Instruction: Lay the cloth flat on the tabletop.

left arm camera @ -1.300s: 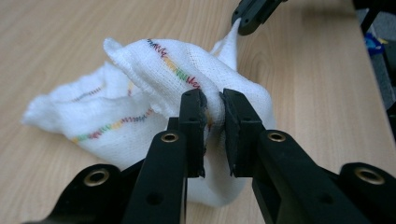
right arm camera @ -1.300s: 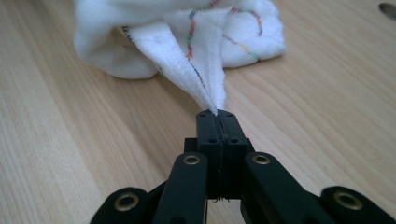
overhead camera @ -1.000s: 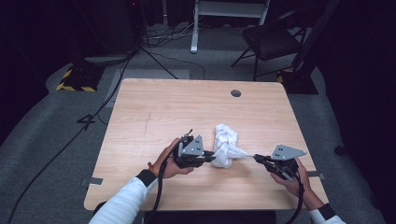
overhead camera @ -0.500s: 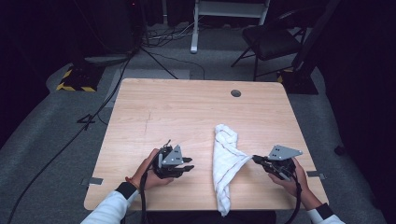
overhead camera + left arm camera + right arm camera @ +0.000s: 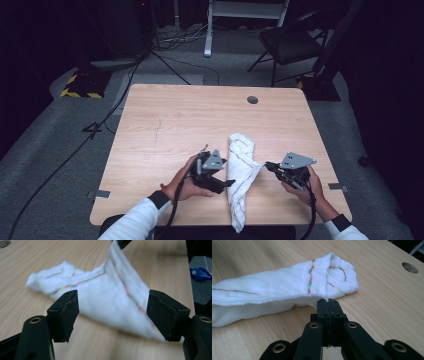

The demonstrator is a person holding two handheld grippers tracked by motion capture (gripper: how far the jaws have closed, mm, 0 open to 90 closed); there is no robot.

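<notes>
A white cloth [image 5: 240, 175] with coloured stitching lies bunched lengthwise on the wooden table [image 5: 175, 120], its near end hanging over the front edge. My right gripper [image 5: 269, 165] is shut on the cloth's right edge [image 5: 322, 298] and lifts it a little. My left gripper [image 5: 226, 181] is open, just left of the cloth. In the left gripper view the cloth [image 5: 110, 297] lies ahead between the spread jaws, untouched by either. In the right gripper view the cloth [image 5: 274, 290] stretches away to the left from the pinched edge.
A round cable hole [image 5: 252, 99] sits near the table's far edge. A black chair [image 5: 290, 42] and a white stand [image 5: 240, 10] are on the floor beyond the table. Cables [image 5: 75, 150] run across the floor at the left.
The left gripper let go of the cloth and drew left, then came back right toward it, open. The cloth spread out lengthwise. The right gripper stayed shut on its edge.
</notes>
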